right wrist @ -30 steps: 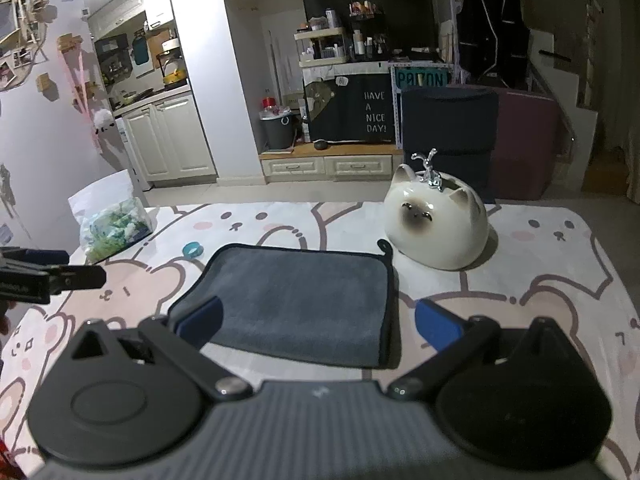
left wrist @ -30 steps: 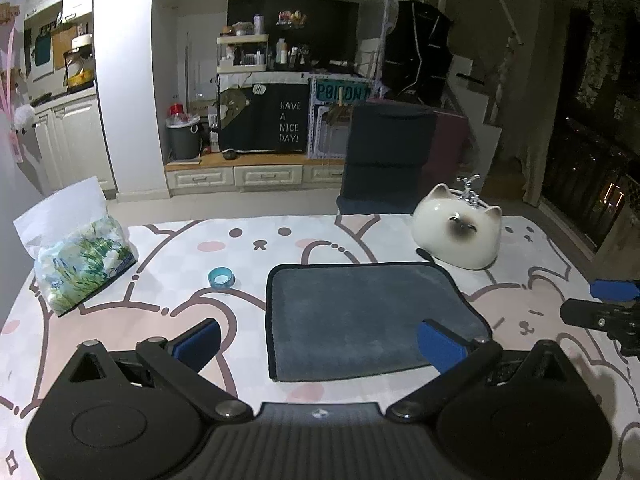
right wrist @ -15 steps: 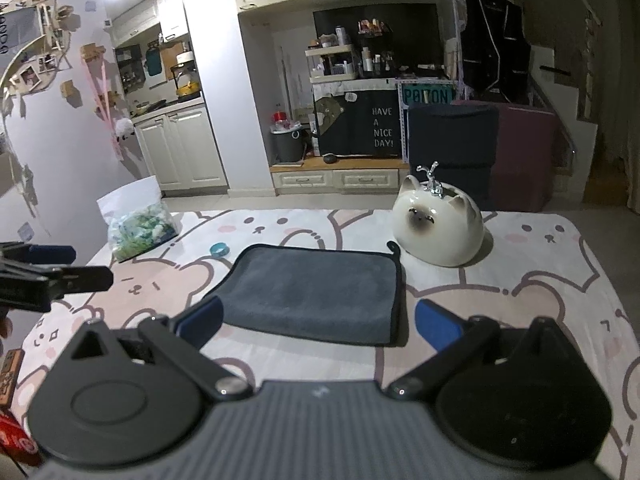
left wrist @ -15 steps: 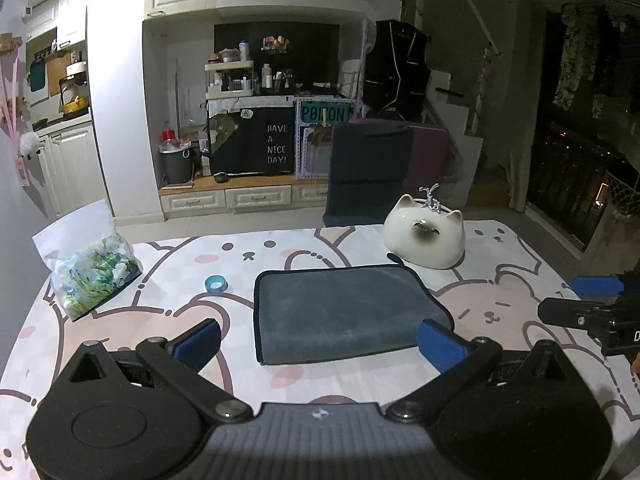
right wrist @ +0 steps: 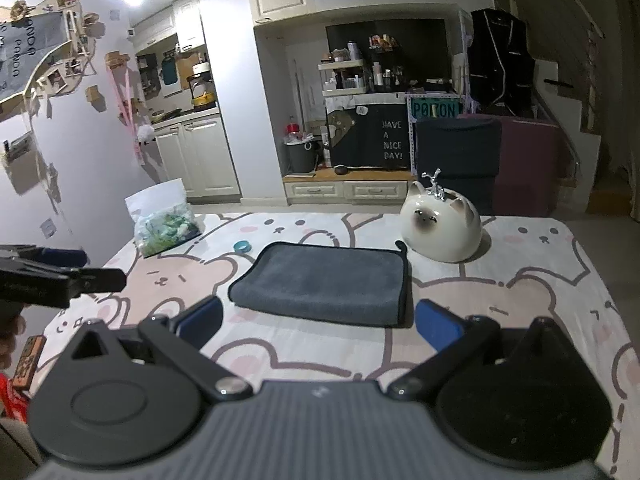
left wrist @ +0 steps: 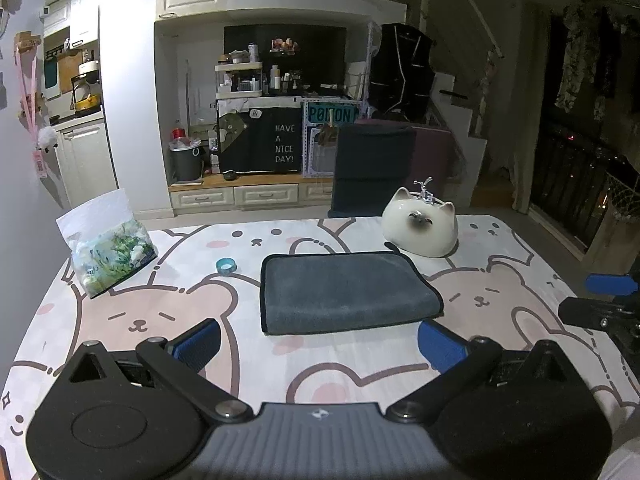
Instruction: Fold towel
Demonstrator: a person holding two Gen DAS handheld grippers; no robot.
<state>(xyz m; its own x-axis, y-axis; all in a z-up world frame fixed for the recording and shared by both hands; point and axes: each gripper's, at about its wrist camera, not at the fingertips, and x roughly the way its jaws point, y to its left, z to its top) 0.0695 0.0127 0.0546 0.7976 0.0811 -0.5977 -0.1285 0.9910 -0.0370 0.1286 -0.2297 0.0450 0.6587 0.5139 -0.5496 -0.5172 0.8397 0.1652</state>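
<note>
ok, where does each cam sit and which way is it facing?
Left wrist: on the left gripper, facing the towel from its near left; the right gripper shows at the right edge.
Right wrist: on the right gripper, nearer the towel's right; the left gripper shows at the left edge.
Shared: towel, cat ornament, tape roll, bag.

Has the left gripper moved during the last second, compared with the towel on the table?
Yes. The left gripper has pulled back from the towel: its fingertips overlapped the near edge before, and now bare tablecloth shows between.

Black gripper, 2 blue-padded fingers
</note>
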